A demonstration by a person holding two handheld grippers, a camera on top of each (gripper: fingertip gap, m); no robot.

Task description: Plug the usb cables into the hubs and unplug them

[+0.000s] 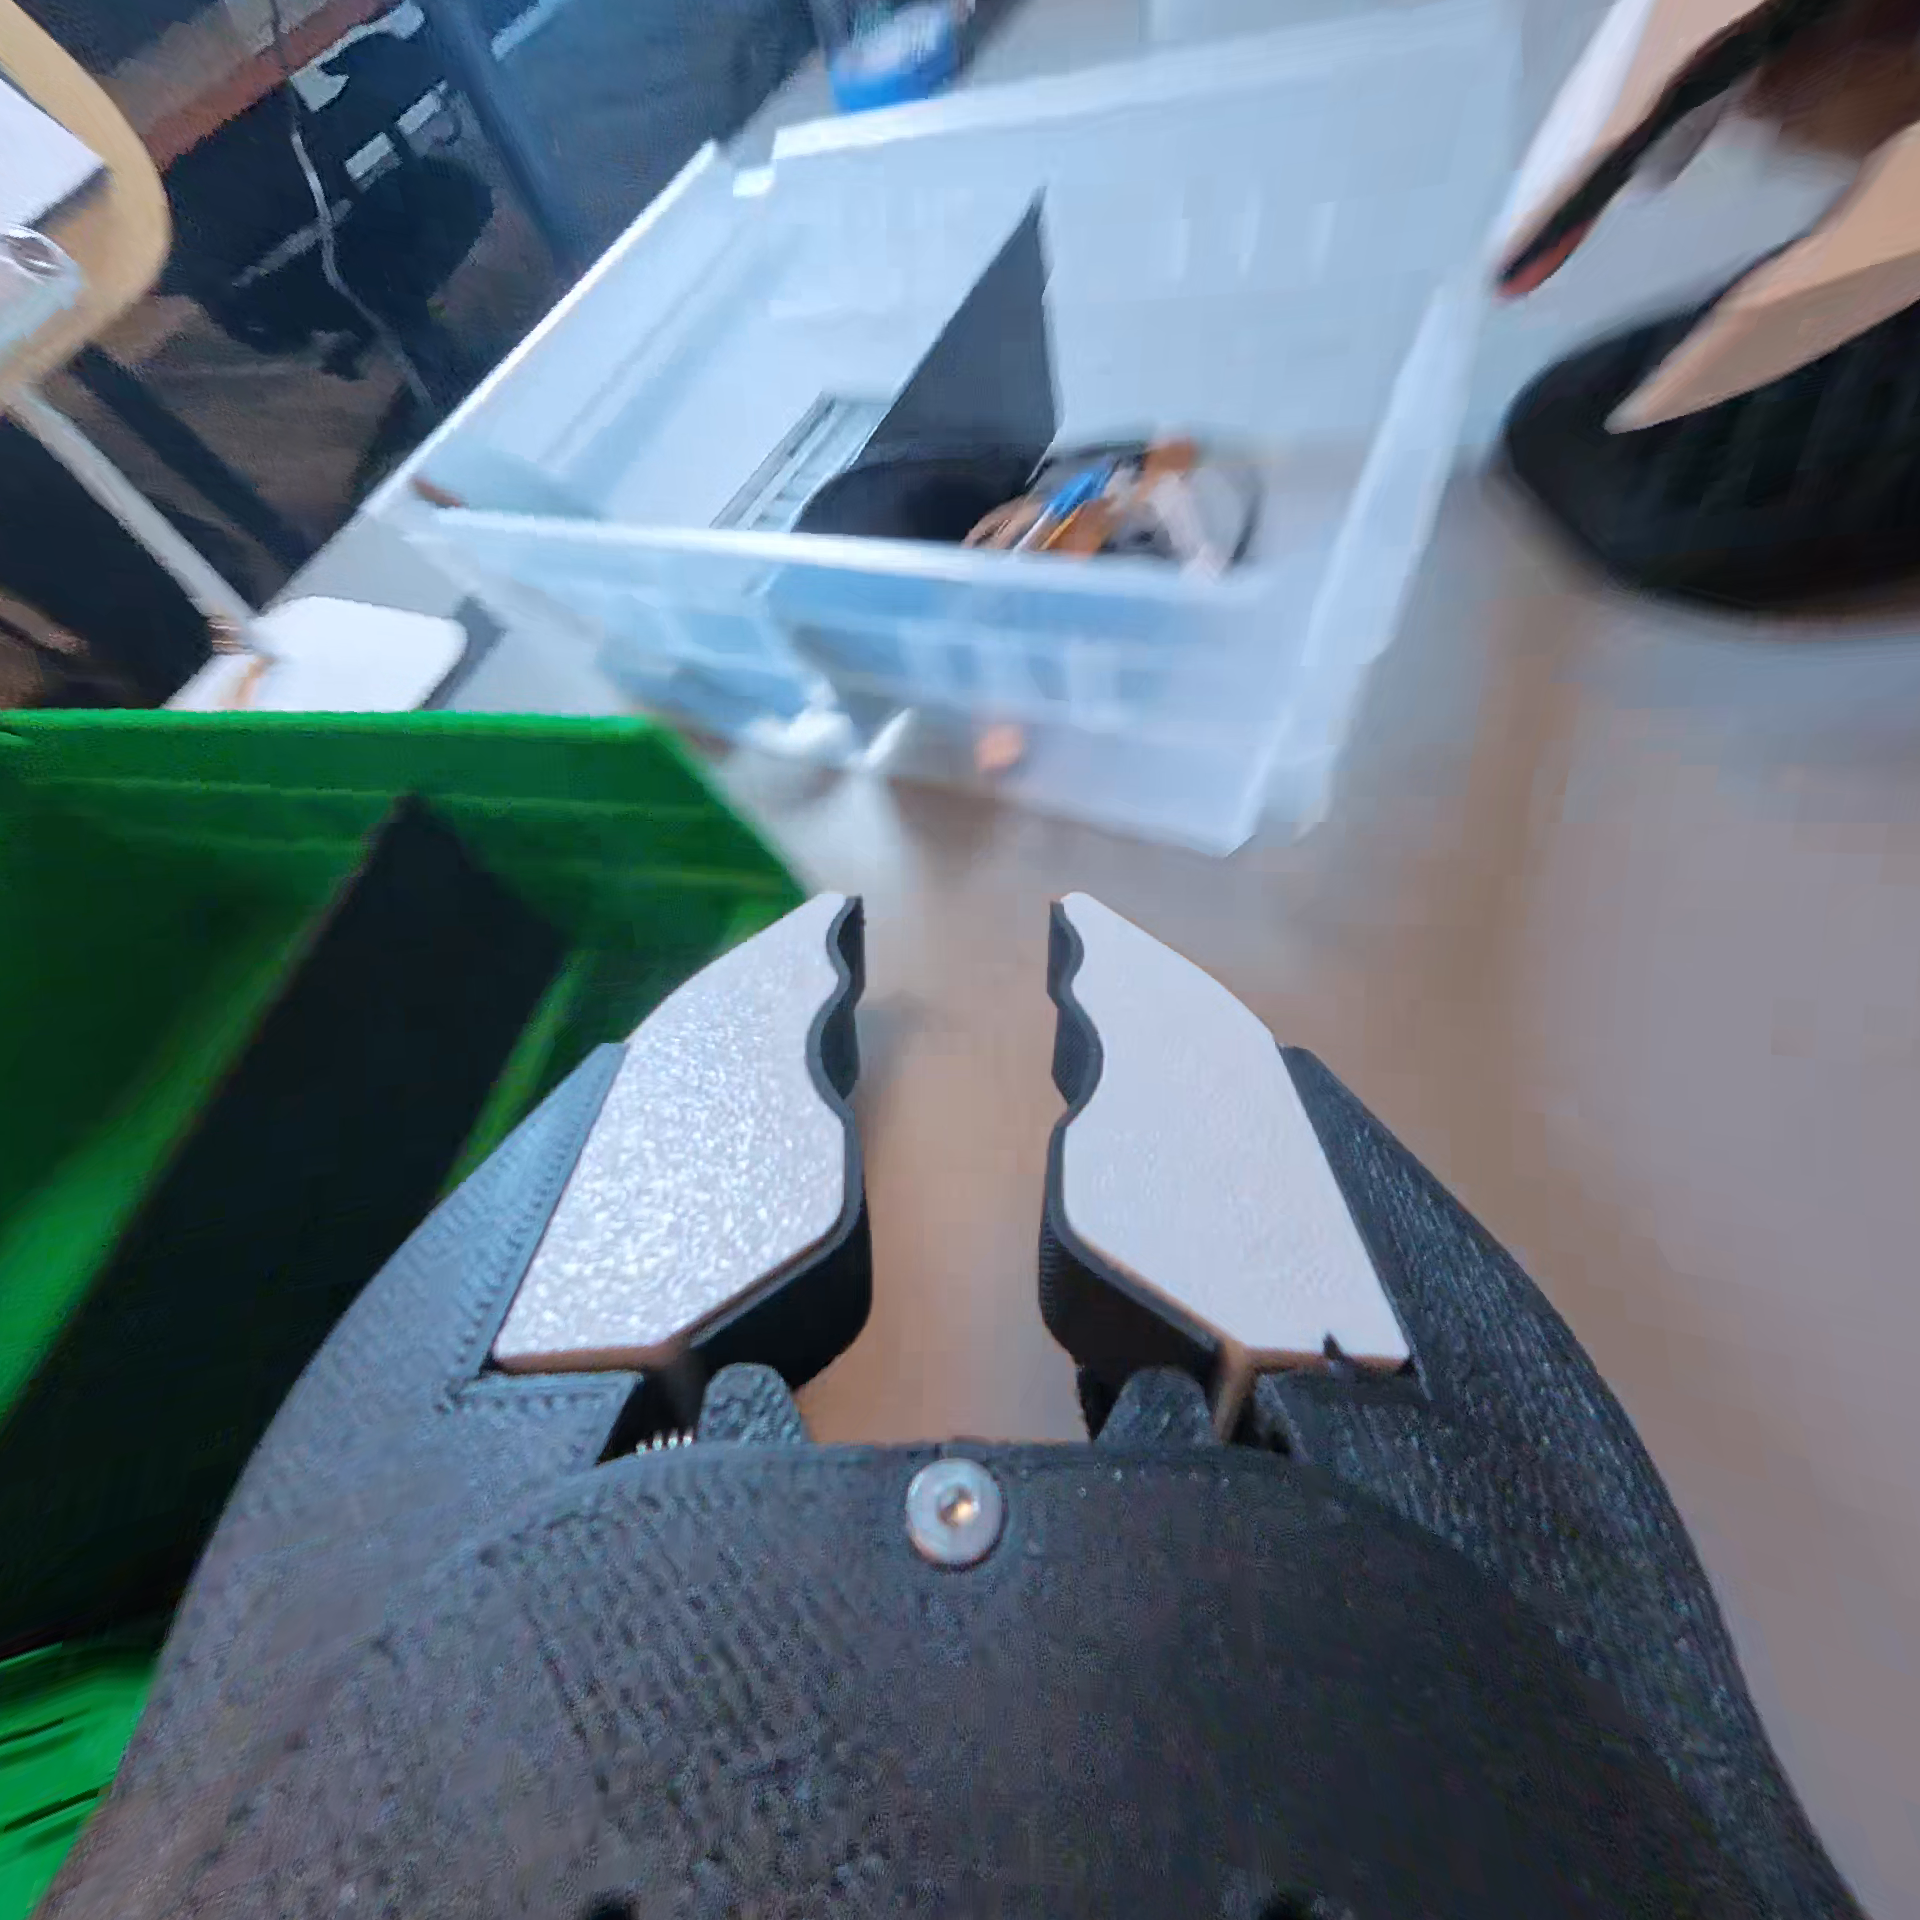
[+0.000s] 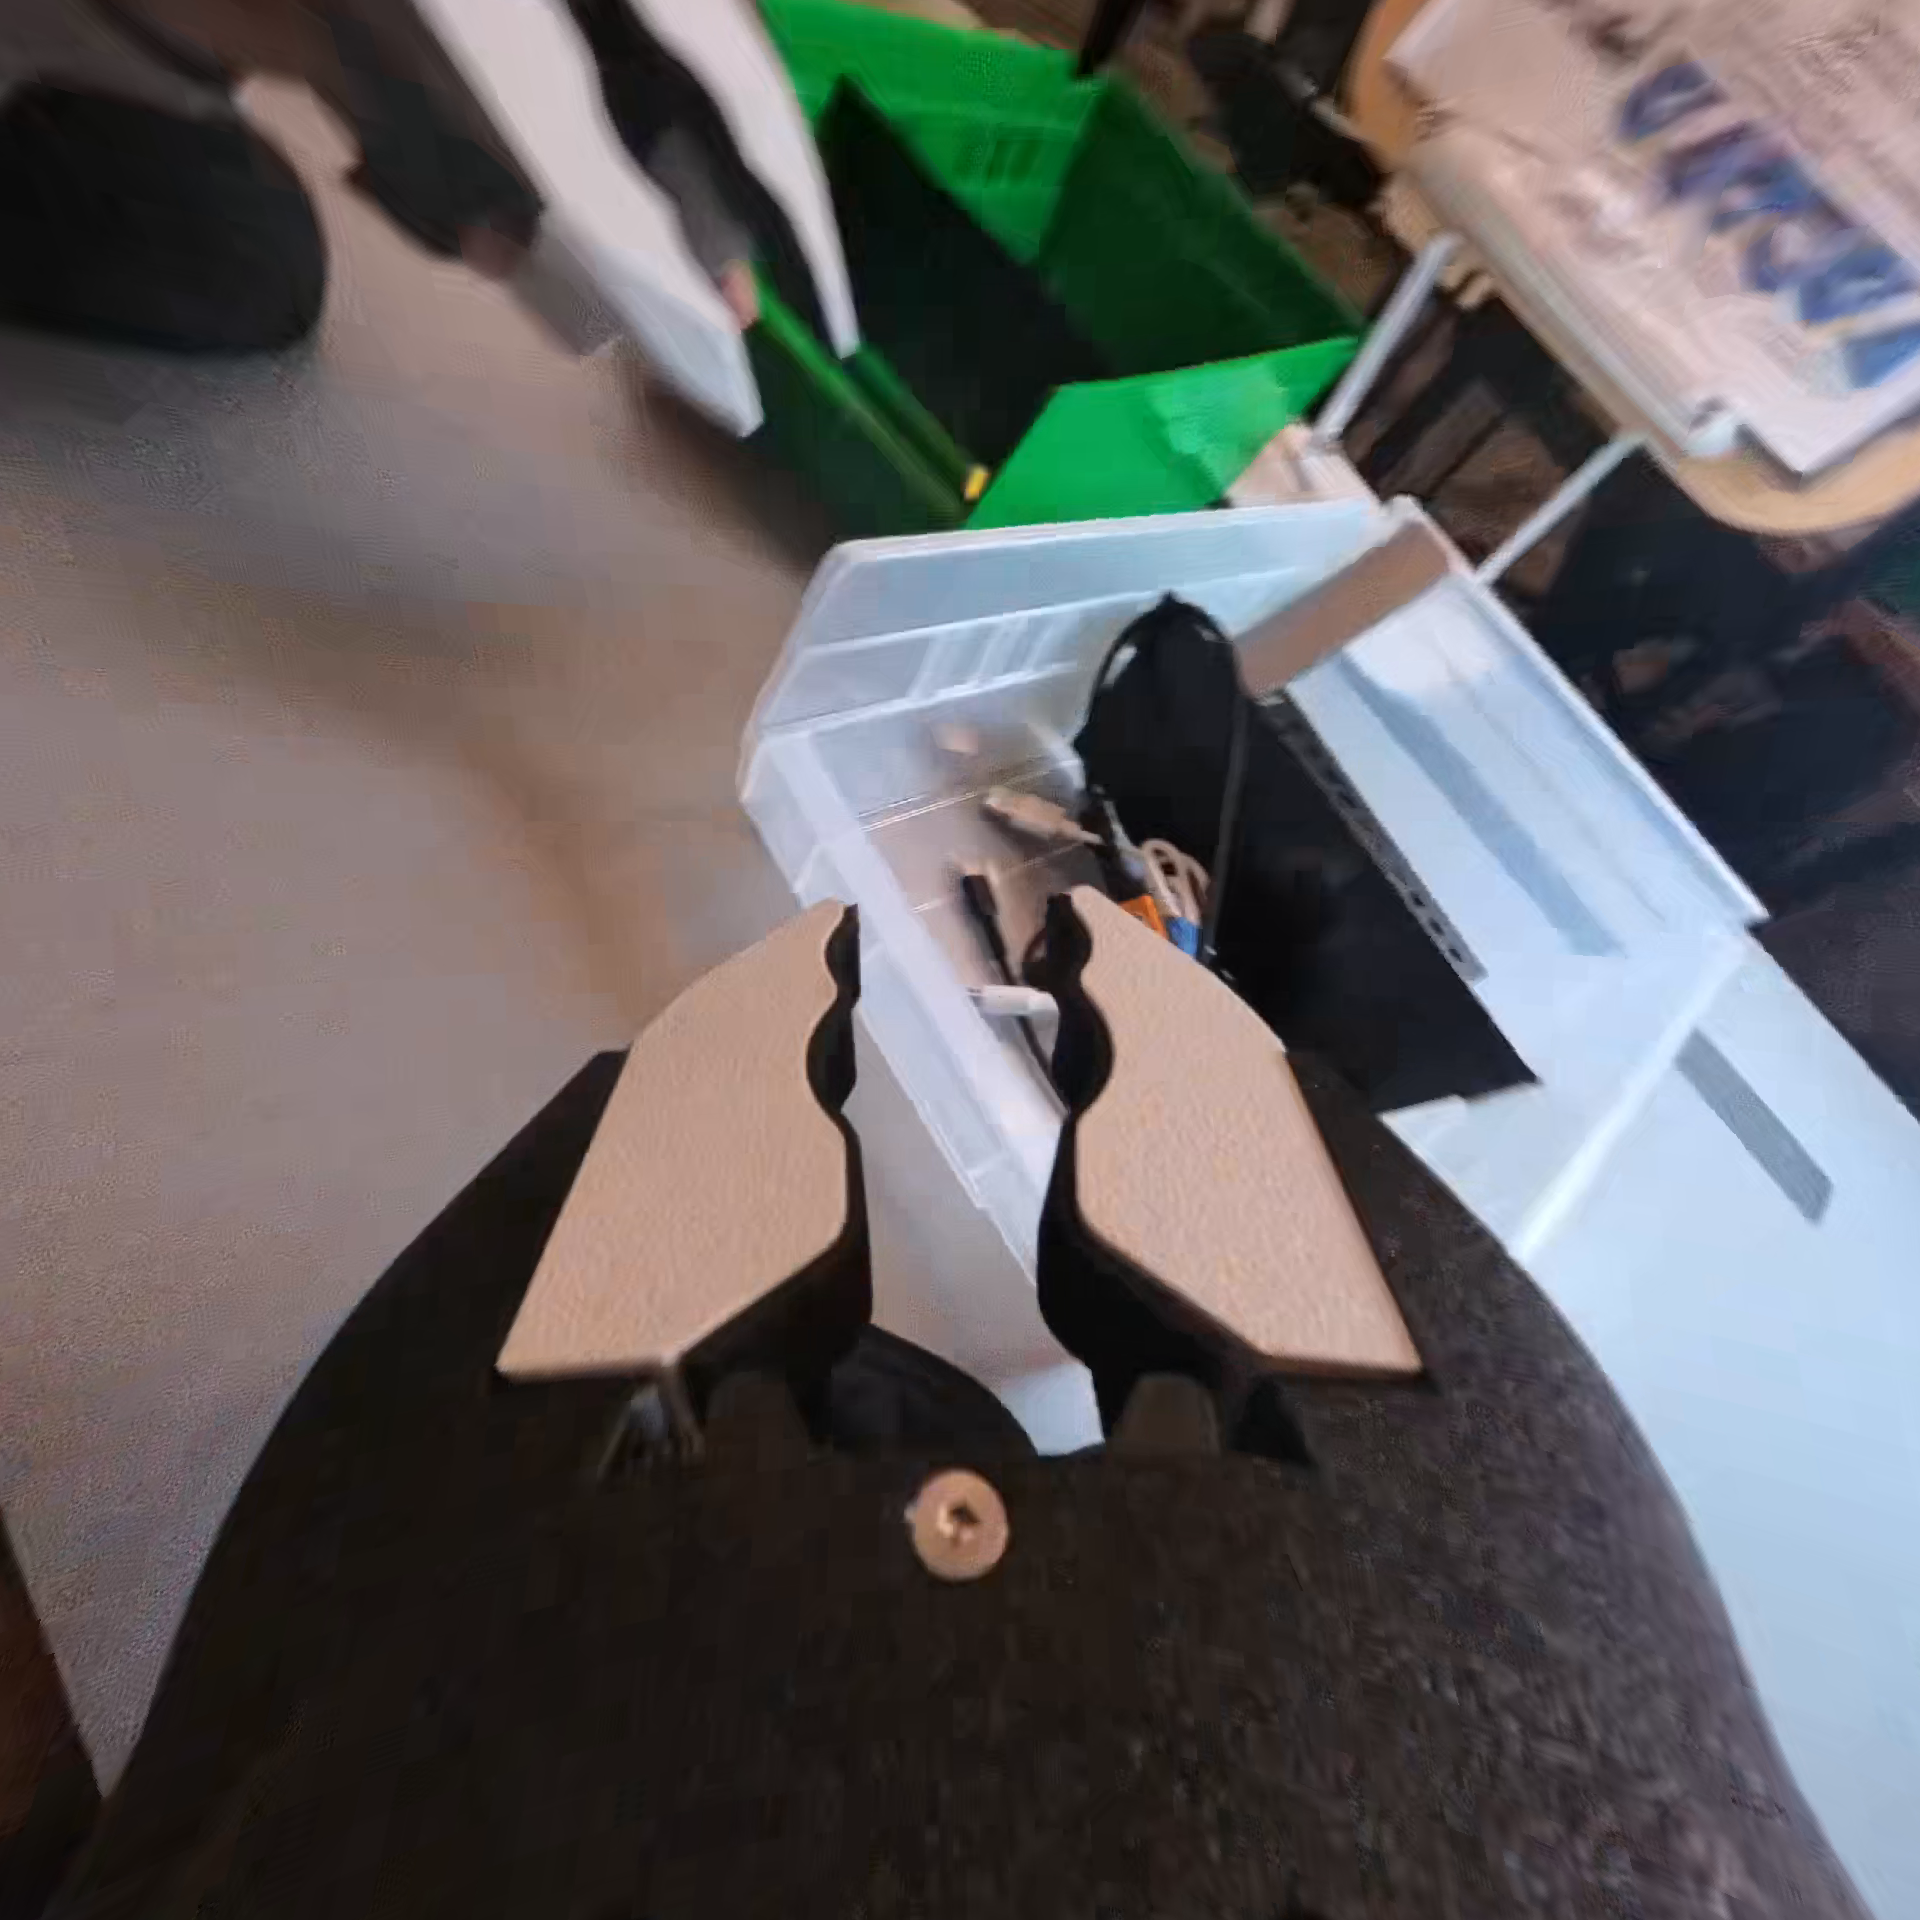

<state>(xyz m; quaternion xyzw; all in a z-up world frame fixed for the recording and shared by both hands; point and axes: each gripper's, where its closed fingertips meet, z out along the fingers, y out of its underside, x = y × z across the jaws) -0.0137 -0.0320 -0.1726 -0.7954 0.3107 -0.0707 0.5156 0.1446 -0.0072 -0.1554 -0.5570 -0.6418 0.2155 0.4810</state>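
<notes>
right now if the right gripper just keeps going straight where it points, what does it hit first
Most likely the near wall of the clear plastic bin, just ahead of the open right gripper; the loose cables lie beyond it. Blur makes depth uncertain.

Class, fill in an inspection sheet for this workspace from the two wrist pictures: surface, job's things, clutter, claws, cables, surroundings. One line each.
Surface: pale tabletop, bare beneath the left claw.
Job's things: usb cables lie loose in a clear plastic bin; no hub clearly made out.
Clutter: green crate holding a black block; black pouch in the clear bin.
Claws: left claw open, empty, over the table; right claw open, empty, pointed at the clear bin.
Cables: tangled with orange and blue connectors; none plugged in that shows.
Surroundings: blurred furniture beyond the table edge.
</notes>
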